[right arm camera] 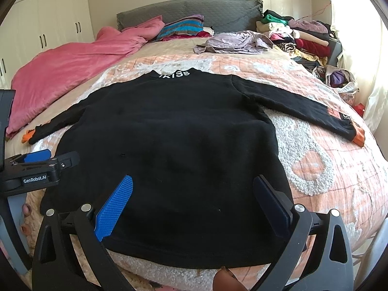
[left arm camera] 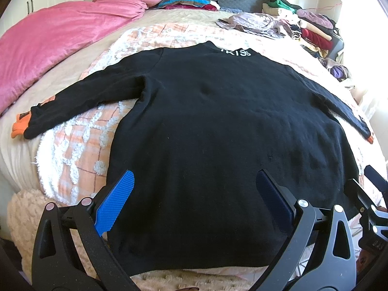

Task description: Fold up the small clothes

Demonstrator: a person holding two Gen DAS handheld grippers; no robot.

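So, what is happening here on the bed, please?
A person holds a gripper in each hand above the near hem of a black sweater, which lies flat on the bed's orange and white blanket with both sleeves spread out. The left gripper and the right gripper are both open and hold nothing. No fold is made yet. A pile of other clothes waits near the headboard.

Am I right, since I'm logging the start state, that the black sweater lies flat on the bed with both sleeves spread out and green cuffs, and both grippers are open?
Not quite: the cuffs are orange, not green. The right wrist view shows the orange cuff on the black sweater. The rest holds: it lies flat on the bed, sleeves spread, left gripper and right gripper open.
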